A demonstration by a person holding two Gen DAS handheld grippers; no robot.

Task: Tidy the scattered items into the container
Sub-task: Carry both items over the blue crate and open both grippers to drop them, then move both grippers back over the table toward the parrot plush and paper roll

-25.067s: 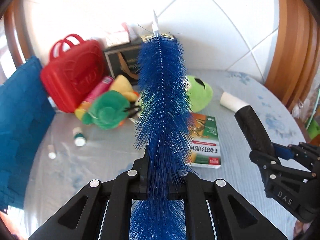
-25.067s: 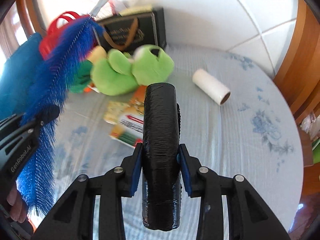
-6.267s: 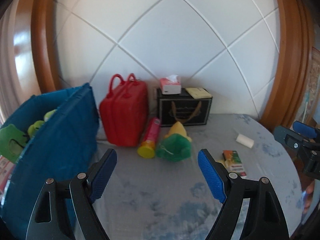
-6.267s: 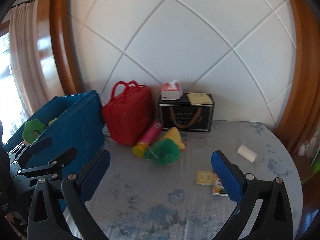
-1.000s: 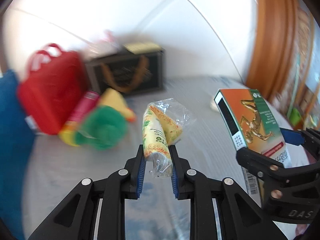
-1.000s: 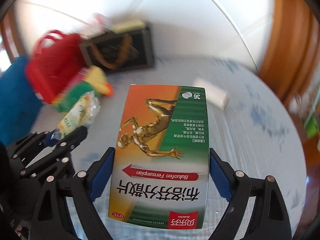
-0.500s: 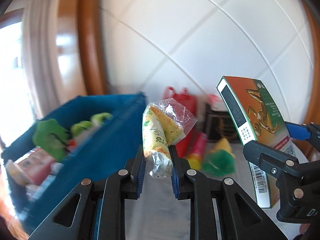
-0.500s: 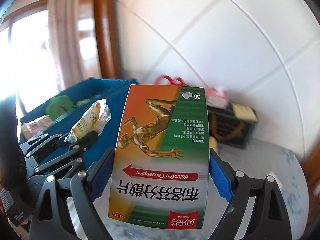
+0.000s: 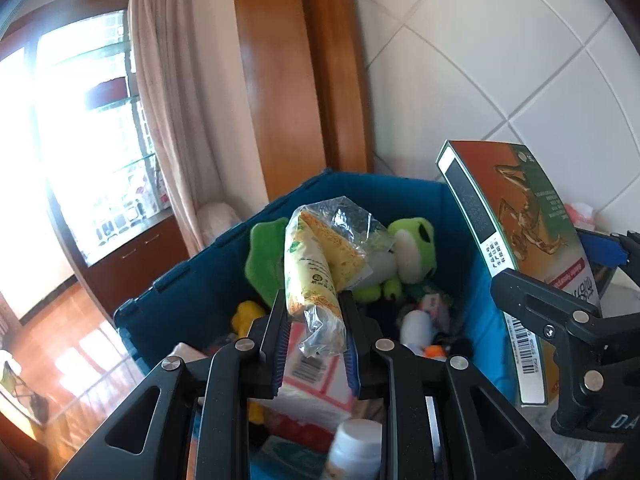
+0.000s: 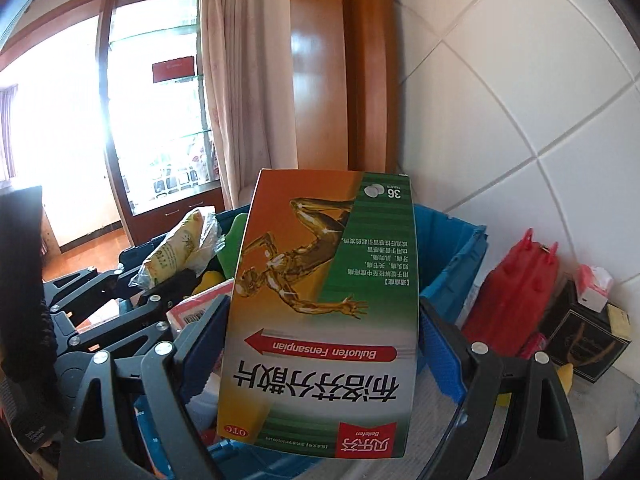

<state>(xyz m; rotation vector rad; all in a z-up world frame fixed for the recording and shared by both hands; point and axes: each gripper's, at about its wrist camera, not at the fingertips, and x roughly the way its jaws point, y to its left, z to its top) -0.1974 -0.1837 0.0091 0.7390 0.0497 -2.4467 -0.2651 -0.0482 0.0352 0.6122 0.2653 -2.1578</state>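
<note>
1. Left gripper (image 9: pixel 314 334): we see it clamped on a yellow snack packet (image 9: pixel 316 256), held above the blue container (image 9: pixel 188 292).
2. Right gripper (image 10: pixel 320 344): jaws wide, pressed on both sides of the medicine box (image 10: pixel 324 312), over the container's near rim.
3. Container interior crowded: green frog plush (image 9: pixel 412 252), white bottle (image 9: pixel 354 450). Little free room below the packet.
4. Red case (image 10: pixel 512 300) stands just beside the container's right wall.

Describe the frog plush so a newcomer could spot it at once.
Find the blue bin against the tiled wall. Deep inside, near its far wall, lies the frog plush, behind the held snack bag. It alone has a white belly and black eyes.
</note>
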